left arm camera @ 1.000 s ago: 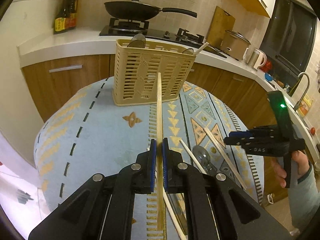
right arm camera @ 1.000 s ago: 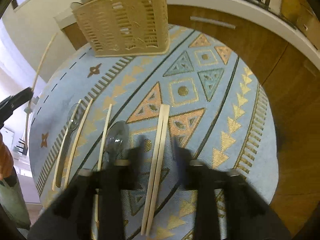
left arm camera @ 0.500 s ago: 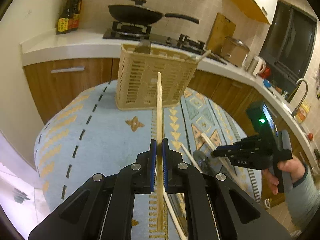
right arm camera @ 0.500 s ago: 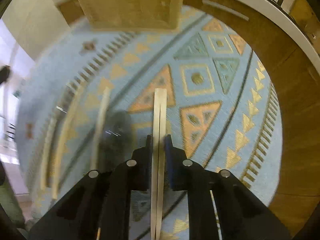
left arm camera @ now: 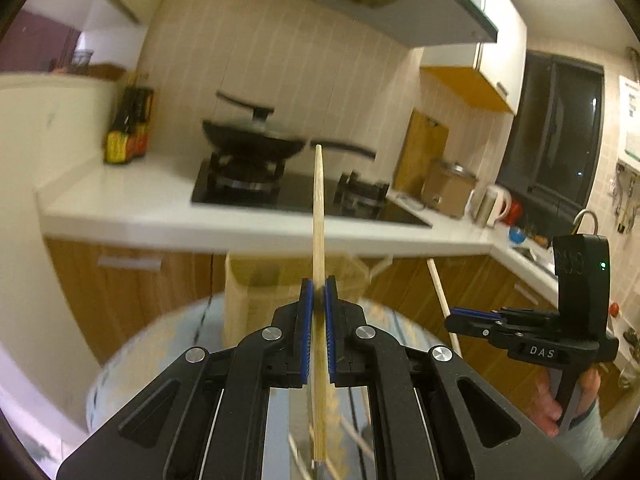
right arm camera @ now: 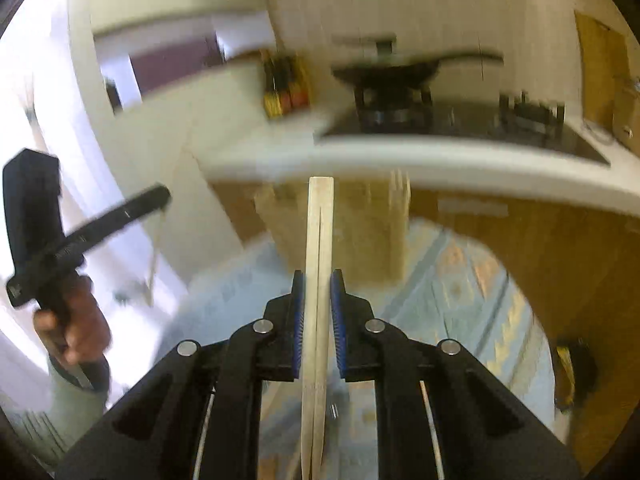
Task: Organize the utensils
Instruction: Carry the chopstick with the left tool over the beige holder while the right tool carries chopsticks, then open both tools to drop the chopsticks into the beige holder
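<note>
The left gripper (left arm camera: 316,300) is clamping a single chopstick (left arm camera: 318,216) between its blue fingers (left arm camera: 306,320), the stick pointing up above the blurred basket (left arm camera: 248,300). The right gripper (right arm camera: 317,292) is gripping a chopstick pair (right arm camera: 319,232), its fingers (right arm camera: 298,312) pressing on both sides. Both are hanging above the patterned table (right arm camera: 460,280), with the basket standing at its far edge.

"DAS" on right tool (left arm camera: 460,314)

Utensil basket (left arm camera: 264,300) on table (left arm camera: 152,356), before counter (left arm camera: 160,212).
</note>
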Demonstrator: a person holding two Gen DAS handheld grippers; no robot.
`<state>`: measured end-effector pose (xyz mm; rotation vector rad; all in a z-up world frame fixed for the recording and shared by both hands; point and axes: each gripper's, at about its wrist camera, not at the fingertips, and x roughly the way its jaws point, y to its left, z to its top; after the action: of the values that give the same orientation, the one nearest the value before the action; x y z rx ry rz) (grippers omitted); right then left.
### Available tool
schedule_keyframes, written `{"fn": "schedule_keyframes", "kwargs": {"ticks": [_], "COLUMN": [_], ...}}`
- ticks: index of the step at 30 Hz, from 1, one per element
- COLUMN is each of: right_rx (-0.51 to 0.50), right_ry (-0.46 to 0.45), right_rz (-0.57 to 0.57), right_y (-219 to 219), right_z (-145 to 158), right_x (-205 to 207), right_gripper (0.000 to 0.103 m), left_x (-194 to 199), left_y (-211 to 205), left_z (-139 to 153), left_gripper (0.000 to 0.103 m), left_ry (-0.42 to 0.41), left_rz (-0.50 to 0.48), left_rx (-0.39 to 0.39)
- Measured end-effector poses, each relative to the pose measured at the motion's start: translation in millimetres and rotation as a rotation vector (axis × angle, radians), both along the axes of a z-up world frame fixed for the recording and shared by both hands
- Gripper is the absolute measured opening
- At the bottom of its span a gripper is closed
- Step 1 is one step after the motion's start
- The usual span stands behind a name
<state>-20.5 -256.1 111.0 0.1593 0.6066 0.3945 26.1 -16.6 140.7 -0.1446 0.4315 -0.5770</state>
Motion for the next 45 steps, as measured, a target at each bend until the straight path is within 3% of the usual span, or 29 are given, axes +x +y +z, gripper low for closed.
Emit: {"fn": "schedule_keyframes", "kwargs": {"ticks": [6,13,16,20,24,29,33,35,37,39,42,45], "right_rx": [0.096,0.096,0.135,0.14,0.067,-0.01,-0.065,-0.077,-0.073,-0.059,-0.024,0.004], "right_ry": [-0.158,-0.392,-0.421,-0.426,-0.43,-0.506,-0.524,-0.489,-0.468,-0.454,-0.424,-0.345], "right_rz": [-0.047,-0.264,-0.322,-0.388,-0.403,-0.447,-0.418,-0.384,-0.363,-0.355,-0.342,-0.306], "right_y": [0,-11,-17,-26,-19,-5,6,8,5,0,-9,-21], "right_z": [40,61,57,42,19,4,-3,-6,-7,-6,-5,-7], "right_x": [38,89,109,141,155,148,146,148,141,130,113,94], "right_gripper": [0.01,0.011,0.011,0.011,0.011,0.011,0.011,0.011,0.015,0.018,0.018,0.019], "left_x": [53,116,139,161,165,167,162,158,151,141,126,113], "left_y": [-7,-10,-9,-19,-26,-30,-26,-23,-19,-15,-7,1], "left_z": [29,17,2,-19,-36,-49,-58,-61,-63,-63,-60,-56], "left_gripper": [0.004,0.004,0.004,0.004,0.004,0.004,0.004,0.01,0.027,0.036,0.041,0.054], "left_ry": [-0.064,-0.099,-0.097,-0.109,-0.143,-0.163,-0.161,-0.14,-0.128,-0.124,-0.108,-0.099], "left_rz": [0.03,0.131,0.174,0.208,0.252,0.279,0.282,0.253,0.227,0.205,0.183,0.173], "left_rx": [-0.075,-0.154,-0.182,-0.137,-0.096,-0.073,-0.075,-0.08,-0.078,-0.081,-0.09,-0.091]}}
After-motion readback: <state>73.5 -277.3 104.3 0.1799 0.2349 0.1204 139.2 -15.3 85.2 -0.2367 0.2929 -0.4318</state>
